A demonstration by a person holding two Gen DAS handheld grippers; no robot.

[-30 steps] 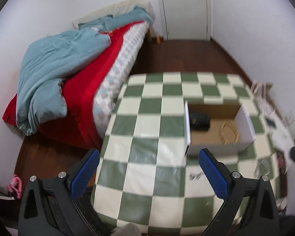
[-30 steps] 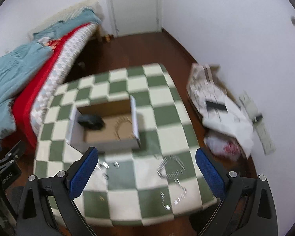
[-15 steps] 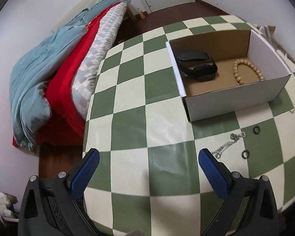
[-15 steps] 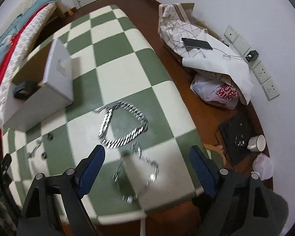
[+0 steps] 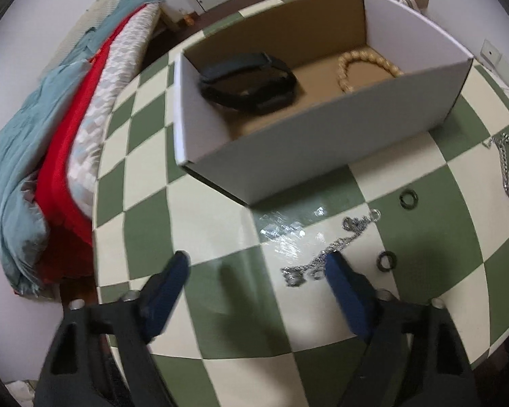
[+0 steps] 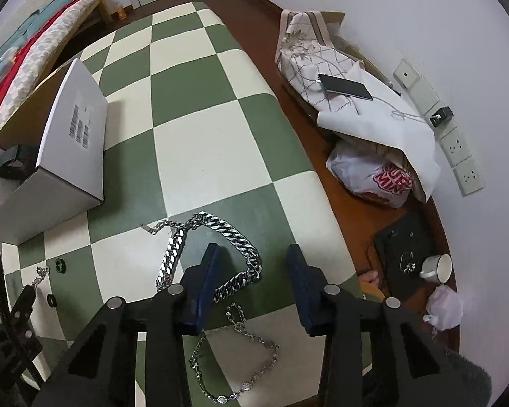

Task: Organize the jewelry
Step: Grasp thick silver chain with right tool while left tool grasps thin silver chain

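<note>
Soft, even indoor light is filling both views, neither dim nor harsh. Glare is glinting off the checkered tablecloth (image 5: 288, 234) just below the centre of the left wrist view. Shadows are pooling under the left gripper (image 5: 258, 264) toward 6 o'clock, and beside the white box (image 6: 74, 142) at 9 o'clock. Fisheye distortion is bending edges, with dark vignetting ringing both frames. Motion blur is smearing the left view, most of all along its left and lower edges.

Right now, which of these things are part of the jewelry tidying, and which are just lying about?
Job: box, black band, bead bracelet, thick chain, thin chain, small chain, rings.

Lying about: phone, mug, plastic bag, bedding.
</note>
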